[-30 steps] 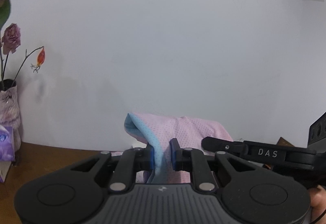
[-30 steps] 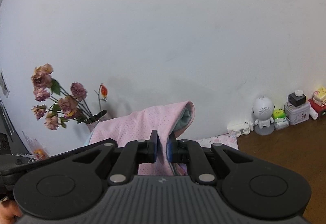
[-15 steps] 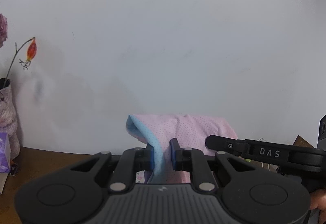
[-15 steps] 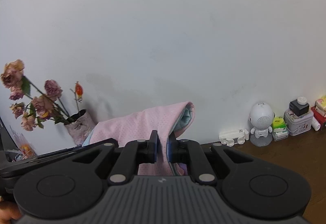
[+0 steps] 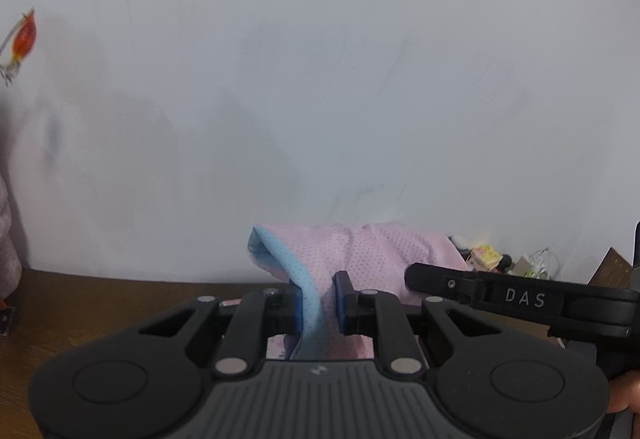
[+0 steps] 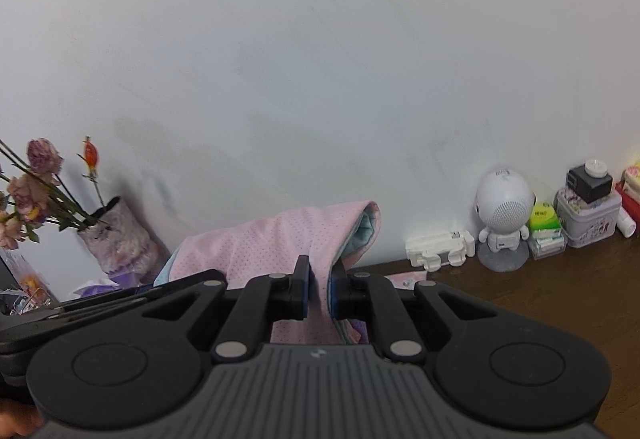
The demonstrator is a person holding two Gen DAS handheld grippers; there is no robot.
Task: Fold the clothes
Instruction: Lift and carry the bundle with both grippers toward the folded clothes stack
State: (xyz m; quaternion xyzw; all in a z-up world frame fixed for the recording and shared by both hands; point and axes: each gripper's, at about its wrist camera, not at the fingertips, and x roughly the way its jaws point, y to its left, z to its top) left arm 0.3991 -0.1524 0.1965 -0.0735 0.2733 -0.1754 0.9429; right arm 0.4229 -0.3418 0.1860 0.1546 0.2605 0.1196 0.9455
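Right wrist: flowers (image 6: 38, 175) shifted left; garment (image 6: 280, 239) stays clamped.

In the left wrist view the brown wooden tabletop (image 5: 100, 303) now fills more of the lower frame, and the vase and purple box have slid off past the left edge. In the right wrist view the round-headed white robot figurine (image 6: 505, 217) sits lower and larger, with the wall's upper corner gone.

place: home room | evidence: brown wooden tabletop (image 6: 540, 291) against plain white wall (image 6: 320, 59) | by wall: vase of dried roses (image 6: 116, 235), white robot figurine (image 6: 504, 215), floral tin (image 6: 588, 217) right of figurine, small packets beside it
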